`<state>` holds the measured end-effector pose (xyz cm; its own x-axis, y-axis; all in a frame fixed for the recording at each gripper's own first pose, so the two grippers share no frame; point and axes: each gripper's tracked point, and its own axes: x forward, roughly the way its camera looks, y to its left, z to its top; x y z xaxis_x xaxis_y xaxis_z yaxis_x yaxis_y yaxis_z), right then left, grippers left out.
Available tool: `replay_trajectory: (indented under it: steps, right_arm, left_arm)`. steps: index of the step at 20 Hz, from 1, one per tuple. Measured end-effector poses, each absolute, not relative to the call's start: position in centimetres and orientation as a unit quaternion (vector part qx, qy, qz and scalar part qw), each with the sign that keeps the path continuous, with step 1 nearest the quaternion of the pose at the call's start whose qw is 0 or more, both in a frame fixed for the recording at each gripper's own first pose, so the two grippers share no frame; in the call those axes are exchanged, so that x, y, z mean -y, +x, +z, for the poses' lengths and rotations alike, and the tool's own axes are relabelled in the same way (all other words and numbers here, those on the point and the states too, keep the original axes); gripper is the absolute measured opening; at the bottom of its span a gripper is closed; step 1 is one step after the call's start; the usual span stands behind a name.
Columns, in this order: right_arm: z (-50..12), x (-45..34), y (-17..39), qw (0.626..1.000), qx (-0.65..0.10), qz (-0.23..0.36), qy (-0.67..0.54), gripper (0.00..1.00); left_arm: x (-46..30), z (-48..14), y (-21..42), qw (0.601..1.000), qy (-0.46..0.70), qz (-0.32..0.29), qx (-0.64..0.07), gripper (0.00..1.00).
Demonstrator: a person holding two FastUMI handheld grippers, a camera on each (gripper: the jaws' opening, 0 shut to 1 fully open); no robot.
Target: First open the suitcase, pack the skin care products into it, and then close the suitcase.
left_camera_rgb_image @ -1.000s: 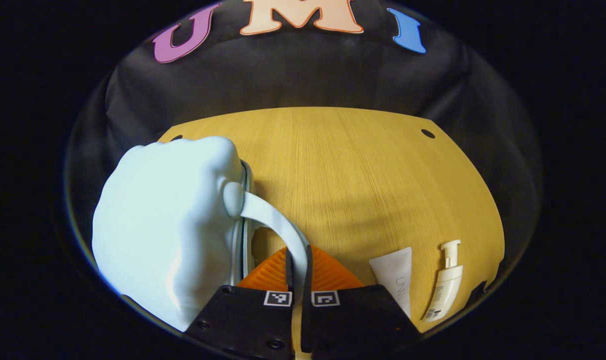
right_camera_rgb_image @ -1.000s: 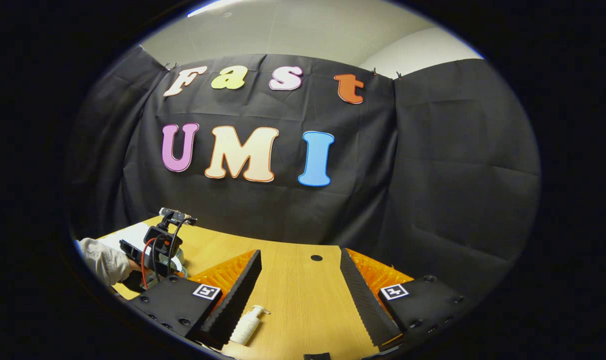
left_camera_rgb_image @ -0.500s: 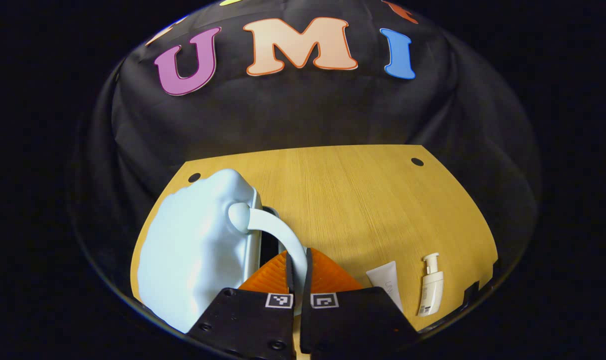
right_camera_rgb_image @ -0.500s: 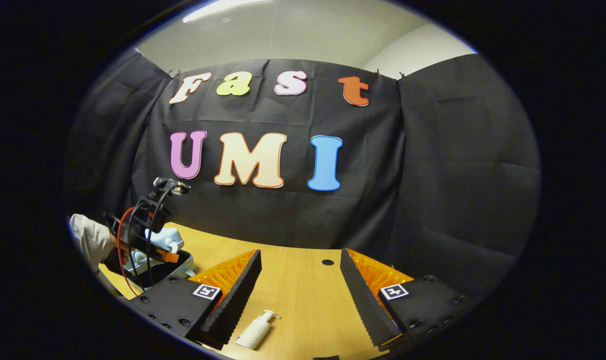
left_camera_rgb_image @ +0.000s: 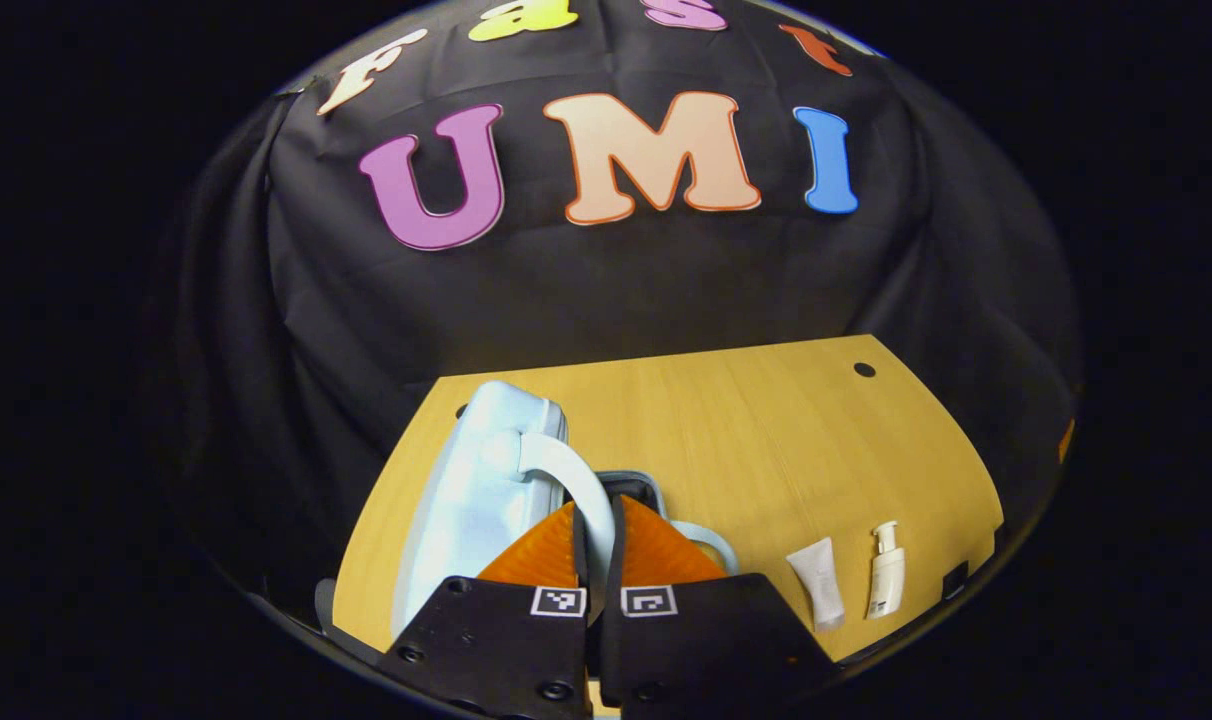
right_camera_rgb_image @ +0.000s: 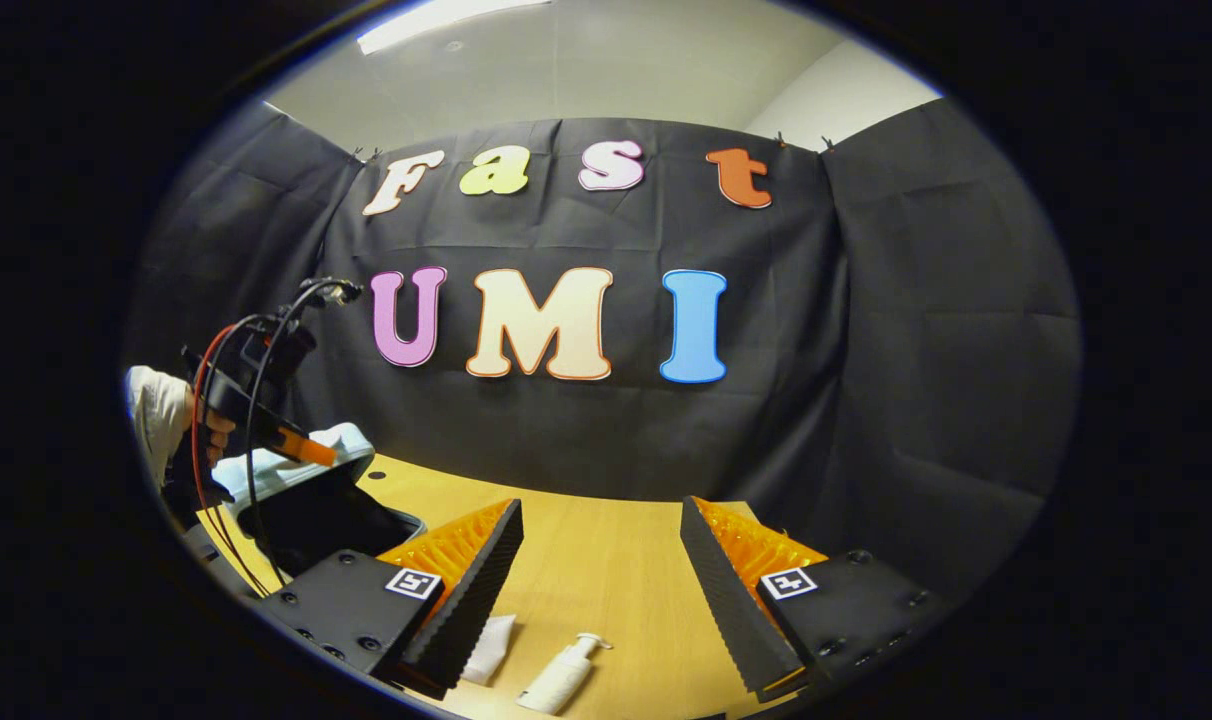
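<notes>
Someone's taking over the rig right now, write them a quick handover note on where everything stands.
Left tongs: shut on the suitcase handle, holding the lid partly raised.
Right tongs: open, holding nothing, above the table.
Tube and pump bottle lie side by side on the table, outside the suitcase.
Done: lid partly up. Left: open it fully, pack both products, close the suitcase.

Glowing overhead: ceiling light strip (right_camera_rgb_image: 446, 12), glaring slightly. Leaving wooden table (left_camera_rgb_image: 766, 440) bright, black cloth wall (right_camera_rgb_image: 916, 350) dim. Bending strongly at fisheye edges; staying sharp centrally.
</notes>
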<state>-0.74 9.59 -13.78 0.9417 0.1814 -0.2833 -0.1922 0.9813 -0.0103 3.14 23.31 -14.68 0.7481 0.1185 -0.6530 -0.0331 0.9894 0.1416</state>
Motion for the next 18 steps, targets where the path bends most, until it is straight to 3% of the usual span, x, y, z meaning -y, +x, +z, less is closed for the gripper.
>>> replay_trajectory:
  steps: [7, 18]
  right_arm:
    - [-14.2, -14.9, 0.1, 0.984, -0.136, 0.116, -0.011, 1.00]
    - [-15.3, -22.1, 0.6, 0.983, -0.141, 0.121, -0.013, 1.00]
  left_arm:
    - [-32.8, -11.6, 3.7, 0.936, 0.088, 0.086, -0.329, 0.00]
    - [-46.8, -12.7, 4.1, 0.922, 0.119, 0.133, -0.343, 0.00]
